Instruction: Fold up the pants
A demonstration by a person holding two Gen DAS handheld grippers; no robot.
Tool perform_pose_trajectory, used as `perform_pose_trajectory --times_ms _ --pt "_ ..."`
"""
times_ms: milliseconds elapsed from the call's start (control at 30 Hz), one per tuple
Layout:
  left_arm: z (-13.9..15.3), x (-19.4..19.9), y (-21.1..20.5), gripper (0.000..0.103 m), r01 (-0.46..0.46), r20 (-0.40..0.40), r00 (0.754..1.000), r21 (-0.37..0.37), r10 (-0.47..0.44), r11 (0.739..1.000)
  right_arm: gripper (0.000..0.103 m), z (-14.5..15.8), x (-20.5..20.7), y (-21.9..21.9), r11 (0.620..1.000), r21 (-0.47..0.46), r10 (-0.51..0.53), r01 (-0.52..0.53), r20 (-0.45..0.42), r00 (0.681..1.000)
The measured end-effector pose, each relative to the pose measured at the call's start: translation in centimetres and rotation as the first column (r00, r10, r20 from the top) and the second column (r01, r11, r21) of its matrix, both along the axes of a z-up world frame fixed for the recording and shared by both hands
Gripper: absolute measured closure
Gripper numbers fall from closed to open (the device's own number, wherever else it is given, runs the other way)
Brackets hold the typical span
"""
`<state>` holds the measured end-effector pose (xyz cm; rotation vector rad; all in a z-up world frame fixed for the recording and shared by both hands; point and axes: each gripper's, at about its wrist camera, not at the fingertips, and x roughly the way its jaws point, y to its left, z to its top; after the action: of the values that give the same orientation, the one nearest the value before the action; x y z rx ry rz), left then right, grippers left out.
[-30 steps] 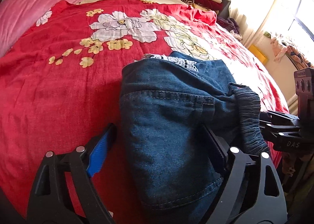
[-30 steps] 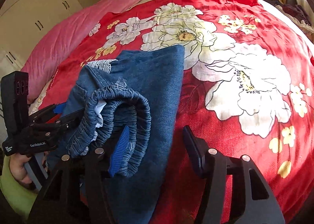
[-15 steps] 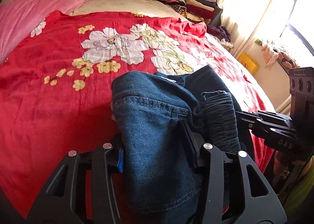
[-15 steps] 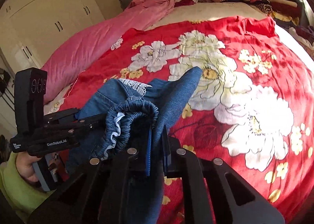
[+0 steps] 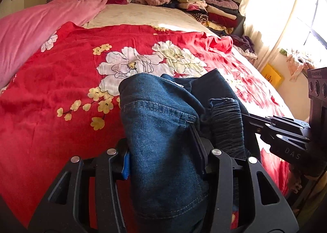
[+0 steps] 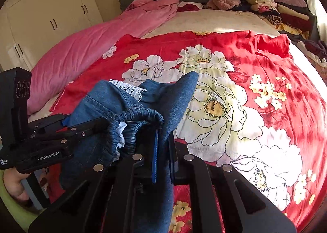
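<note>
Pants (image 5: 161,130) between both grippers' jaws

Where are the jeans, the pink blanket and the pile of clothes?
jeans (image 5: 163,130), left wrist view, leg front.
pink blanket (image 6: 98,49), right wrist view, middle.
pile of clothes (image 5: 214,10), left wrist view, folded stack's middle.

**Denim pants bunched and lifted over the bed**

The blue denim pants (image 5: 161,130) are a gathered bundle, raised above the red floral bedspread (image 5: 61,94) rather than lying flat. A thick fold with pale topstitching is pinched by the left gripper (image 5: 163,157). Beside it, the elastic, ruched waistband (image 6: 141,118) curls into an arch, with a white inner lining showing under it. A thinner layer of the fabric is clamped in the right gripper (image 6: 163,159). A strip of white lace trim (image 6: 128,88) sits on the top of the bundle, and one pointed corner of denim sticks up beyond it.
</note>
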<state>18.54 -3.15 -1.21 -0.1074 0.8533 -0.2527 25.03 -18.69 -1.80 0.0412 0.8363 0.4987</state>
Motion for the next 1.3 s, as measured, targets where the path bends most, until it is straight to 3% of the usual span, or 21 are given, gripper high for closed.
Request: perform_pose_trajectory --times_ms 100,167,233,333,500,700,800,1100,1300 --pt "-0.7 -0.1 0.1 0.056 -0.01 -0.013 1.0 0.019 0.01 1.0 0.091 -0.8 -0.1 -0.2 0.999 -0.044 -0.025 0.026 0.002 1.0" --pt "-1.0 -0.1 0.2 0.05 -0.018 -0.017 1.0 0.028 0.019 0.999 0.078 -1.3 -0.1 -0.5 0.996 -0.067 -0.051 0.051 -0.004 0.999" --pt "-1.3 -0.2 0.3 0.042 -0.025 -0.019 0.999 0.042 0.026 0.999 0.053 -1.6 -0.1 -0.8 0.994 -0.077 -0.074 0.074 -0.001 0.997" --pt "-1.8 0.0 0.4 0.032 -0.035 -0.031 0.999 0.063 0.037 0.997 0.051 -2.4 0.0 -1.0 0.989 -0.113 -0.096 0.094 -0.016 0.995" --pt "-2.4 0.0 0.6 0.026 -0.044 -0.05 0.998 0.072 0.048 0.996 0.047 -3.7 0.3 -1.3 0.988 -0.109 -0.117 0.109 -0.069 0.991" --pt "-1.3 -0.9 0.9 0.01 -0.057 -0.032 0.998 0.073 0.059 0.996 0.018 -1.6 -1.1 -2.6 0.988 -0.04 -0.15 0.148 -0.048 0.988" --pt "-0.4 -1.6 0.9 0.01 -0.063 -0.017 0.998 0.069 0.064 0.996 0.01 -0.2 -2.4 -3.5 0.988 0.015 -0.156 0.156 -0.032 0.987" --pt "3.3 -5.7 1.0 0.01 -0.071 0.07 0.995 0.062 0.066 0.996 0.005 4.1 -7.5 -5.0 0.983 0.083 -0.172 0.165 0.084 0.982" --pt "5.0 -9.3 1.5 0.009 -0.078 0.115 0.991 0.051 0.071 0.996 0.005 5.8 -11.2 -5.3 0.983 0.074 -0.176 0.167 0.148 0.973"
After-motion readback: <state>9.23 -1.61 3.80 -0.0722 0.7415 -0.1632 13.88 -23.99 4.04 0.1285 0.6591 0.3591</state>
